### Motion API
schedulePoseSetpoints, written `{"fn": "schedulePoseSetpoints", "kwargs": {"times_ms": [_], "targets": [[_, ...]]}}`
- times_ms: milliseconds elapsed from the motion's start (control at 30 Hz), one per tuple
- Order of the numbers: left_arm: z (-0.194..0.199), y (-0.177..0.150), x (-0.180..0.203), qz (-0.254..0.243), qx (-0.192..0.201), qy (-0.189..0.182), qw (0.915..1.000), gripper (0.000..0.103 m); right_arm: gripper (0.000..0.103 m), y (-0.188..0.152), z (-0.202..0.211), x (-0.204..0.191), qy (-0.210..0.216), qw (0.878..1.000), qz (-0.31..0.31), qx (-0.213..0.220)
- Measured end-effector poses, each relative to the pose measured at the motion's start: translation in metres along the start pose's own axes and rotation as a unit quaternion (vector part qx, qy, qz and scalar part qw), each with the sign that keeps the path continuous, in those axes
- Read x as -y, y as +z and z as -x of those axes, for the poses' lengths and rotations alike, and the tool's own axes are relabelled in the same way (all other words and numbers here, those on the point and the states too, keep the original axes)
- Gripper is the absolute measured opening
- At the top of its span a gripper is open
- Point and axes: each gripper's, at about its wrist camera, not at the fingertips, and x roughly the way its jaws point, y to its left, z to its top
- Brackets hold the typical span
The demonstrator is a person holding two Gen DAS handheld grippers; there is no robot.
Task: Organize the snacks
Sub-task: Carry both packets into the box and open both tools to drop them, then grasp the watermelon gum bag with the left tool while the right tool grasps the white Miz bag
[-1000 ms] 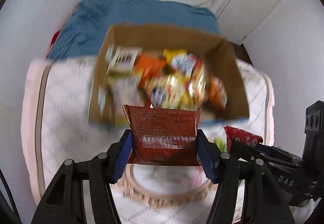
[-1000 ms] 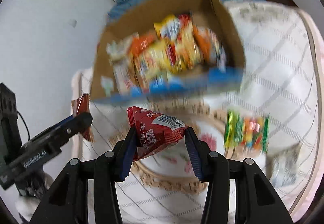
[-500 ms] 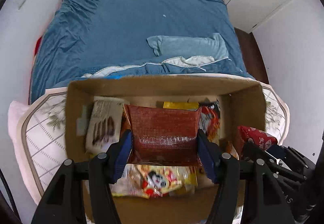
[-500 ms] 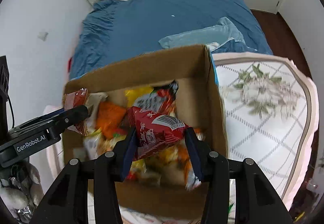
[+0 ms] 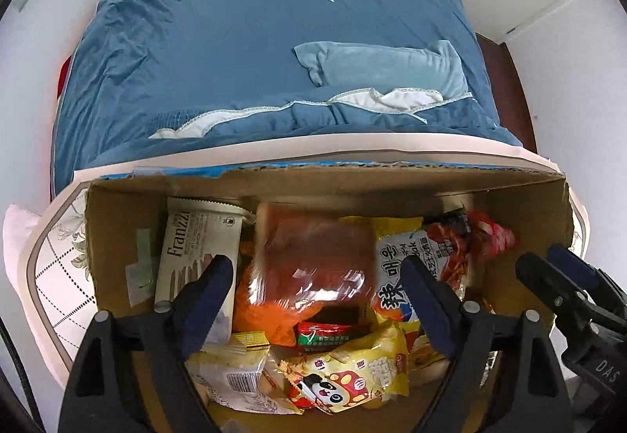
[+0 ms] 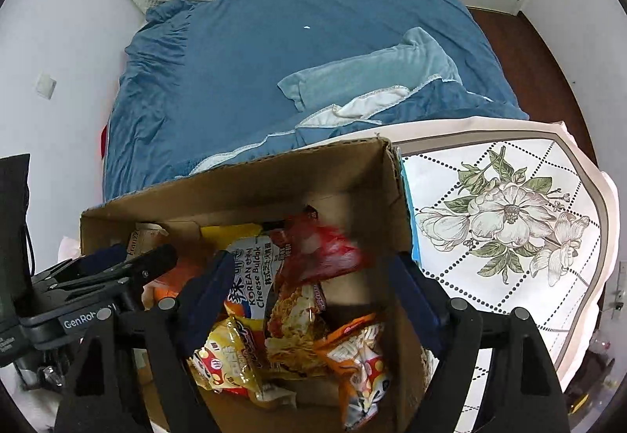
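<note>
**Snacks going into the box, both packets mid-drop**

The snacks sit heaped in the open brown cardboard box (image 5: 129,221) on the floral white tablecloth (image 6: 505,213), a blue-covered bed at 12 o'clock beyond it. Looks like the drop-off step: the left gripper (image 5: 313,299) is opening, and the blurred brownish-red foil packet (image 5: 313,256) between its pads is free of them. The right gripper (image 6: 309,296) is opening too, its shiny red packet (image 6: 325,252) loose at 12 o'clock. Next I'd guess both lift clear and go for more strays. Box bottom is buried, near wall cut off, falling packets too smeared to read.
</note>
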Motion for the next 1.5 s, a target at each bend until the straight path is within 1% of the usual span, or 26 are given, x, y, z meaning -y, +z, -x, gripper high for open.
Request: {"fn": "schedulePoseSetpoints", "kwargs": {"times_ms": [33, 67, 100, 267, 433, 600, 767, 833, 967, 1167, 1300, 1433, 1500], "targets": [[0.001, 0.0, -0.001, 0.001, 0.003, 0.001, 1.0, 0.091, 0.085, 0.0, 0.0, -0.001, -0.002, 1.0, 0.002, -0.001], [0.003, 0.001, -0.001, 0.001, 0.008, 0.003, 1.0, 0.095, 0.086, 0.0, -0.001, -0.001, -0.002, 1.0, 0.003, -0.002], [0.004, 0.001, -0.001, 0.0, 0.011, 0.003, 0.9999, 0.096, 0.087, -0.001, -0.001, -0.001, -0.003, 1.0, 0.004, -0.004], [0.01, -0.001, -0.001, -0.004, 0.023, 0.01, 0.9997, 0.096, 0.093, -0.008, -0.001, -0.006, -0.014, 1.0, 0.015, -0.011], [0.02, -0.011, -0.003, -0.005, 0.029, 0.007, 0.9995, 0.096, 0.096, -0.022, 0.006, -0.012, -0.027, 0.999, 0.027, -0.01], [0.039, -0.031, -0.001, -0.01, 0.057, 0.034, 0.9977, 0.096, 0.097, -0.037, 0.021, -0.015, -0.04, 0.998, 0.042, 0.0], [0.062, -0.062, -0.001, -0.011, 0.091, 0.05, 0.9946, 0.096, 0.097, -0.06, 0.041, -0.02, -0.048, 0.997, 0.058, 0.021], [0.072, -0.08, -0.001, -0.013, 0.108, 0.058, 0.9924, 0.096, 0.097, -0.072, 0.05, -0.021, -0.053, 0.996, 0.064, 0.033], [0.087, -0.116, 0.0, -0.012, 0.133, 0.063, 0.989, 0.096, 0.097, -0.099, 0.067, -0.023, -0.064, 0.993, 0.072, 0.062], [0.109, -0.164, 0.004, -0.013, 0.167, 0.072, 0.9832, 0.096, 0.097, -0.139, 0.094, -0.025, -0.057, 0.991, 0.076, 0.098], [0.125, -0.191, 0.011, -0.018, 0.189, 0.075, 0.979, 0.096, 0.097, -0.165, 0.115, -0.027, -0.051, 0.988, 0.079, 0.121], [0.142, -0.216, 0.018, -0.023, 0.215, 0.083, 0.9728, 0.096, 0.097, -0.186, 0.134, -0.027, -0.046, 0.986, 0.08, 0.14], [0.149, -0.23, 0.019, -0.022, 0.224, 0.081, 0.9711, 0.096, 0.097, -0.197, 0.144, -0.027, -0.046, 0.984, 0.08, 0.151]]}}
